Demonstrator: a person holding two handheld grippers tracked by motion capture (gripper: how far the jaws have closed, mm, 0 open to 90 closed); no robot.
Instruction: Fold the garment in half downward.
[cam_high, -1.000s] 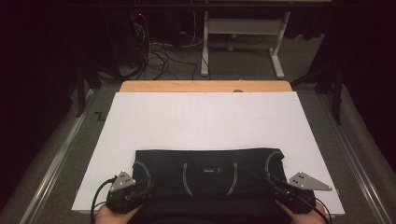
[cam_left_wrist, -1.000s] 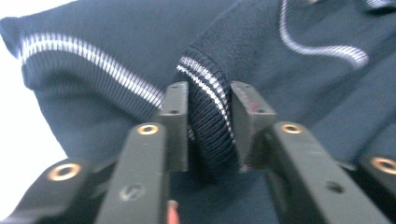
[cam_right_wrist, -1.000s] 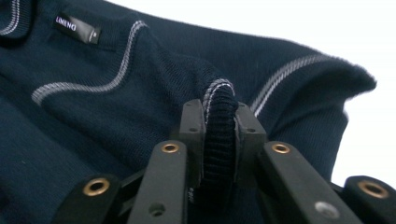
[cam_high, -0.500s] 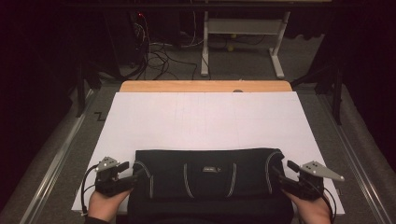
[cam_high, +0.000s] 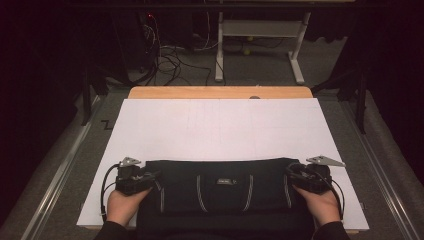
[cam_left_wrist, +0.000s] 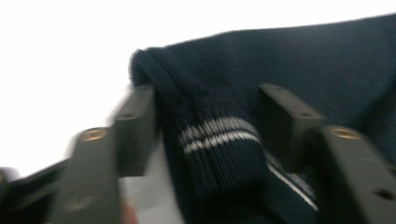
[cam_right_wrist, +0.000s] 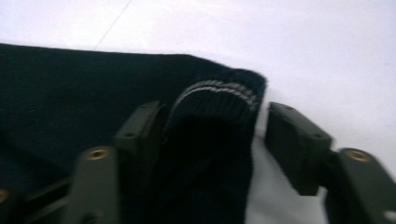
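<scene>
We have a dark navy sweater (cam_high: 220, 192) lying folded along the bottom edge of the frame in the high view, on the white sheet (cam_high: 220, 127) that covers the desk (cam_high: 220, 92). The left hand-held gripper (cam_high: 150, 176) sits at the garment's lower left corner, the right hand-held gripper (cam_high: 292, 172) at its lower right corner.

In the left gripper view the striped cuff (cam_left_wrist: 217, 135) lies between the jaws, which have just been closing; the left jaw touches the fabric edge, the other stands apart, so nothing is clamped yet. In the right gripper view the ribbed cuff (cam_right_wrist: 219, 100) likewise sits between jaws that have just been closing, with a clear gap on the right side.

To do this step well, we judge that we should push each hand-held gripper a little deeper, so the pads bite the whole folded thickness and not only the cuff. We close both together, then lift evenly, so the fold stays square and neither corner slips out.
</scene>
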